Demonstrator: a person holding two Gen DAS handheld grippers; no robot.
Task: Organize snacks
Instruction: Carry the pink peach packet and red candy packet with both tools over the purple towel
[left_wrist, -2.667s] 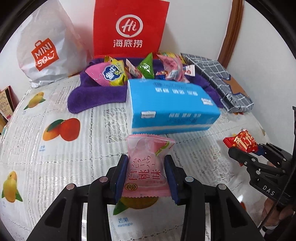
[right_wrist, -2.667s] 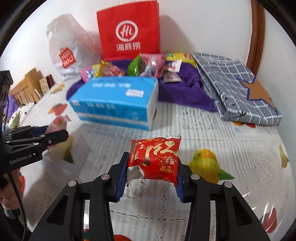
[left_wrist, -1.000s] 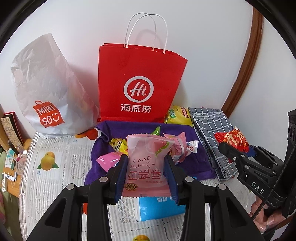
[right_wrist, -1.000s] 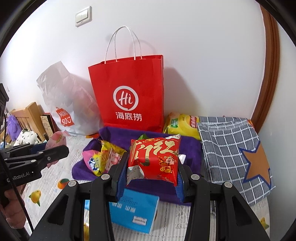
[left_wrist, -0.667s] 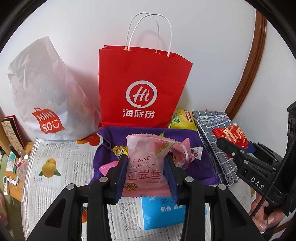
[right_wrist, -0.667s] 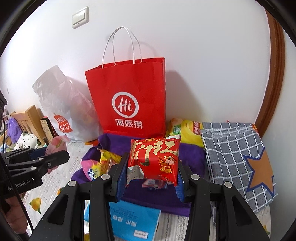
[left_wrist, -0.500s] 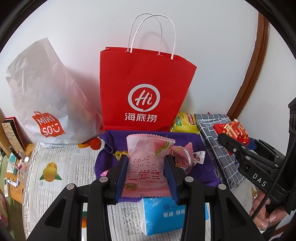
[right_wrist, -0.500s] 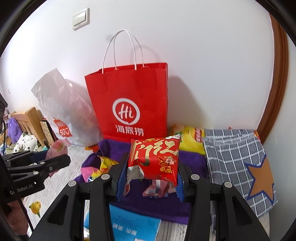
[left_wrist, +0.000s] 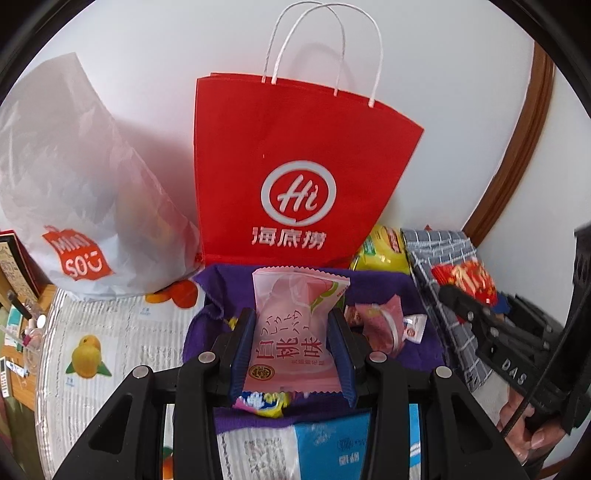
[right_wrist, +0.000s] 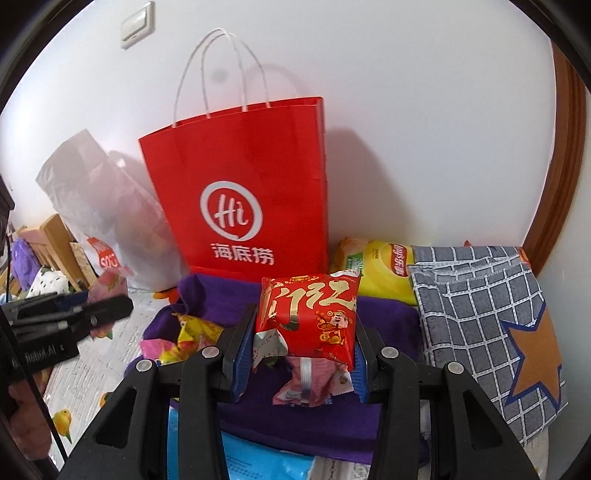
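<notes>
The left gripper (left_wrist: 291, 354) pinches a pink peach-flavour snack packet (left_wrist: 295, 328) by its side edges, and the right gripper (right_wrist: 299, 350) pinches a red foil snack packet (right_wrist: 308, 317) the same way, both held up above the purple towel (right_wrist: 384, 321) before the red paper bag (left_wrist: 295, 177). Both look light, puffy and crinkly, with slick film, so the fingers (left_wrist: 242, 350) likely hold best across the sealed edges without crushing what is inside

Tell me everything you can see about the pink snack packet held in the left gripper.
The pink plastic snack packet is a sealed pillow pouch with zigzag-cut ends, a pale peach picture with a green leaf near its top and dark pink characters lower down. It stands upright, clamped at both sides by the blue-padded jaws of the left gripper, above the purple cloth and in front of the red paper bag.
</notes>
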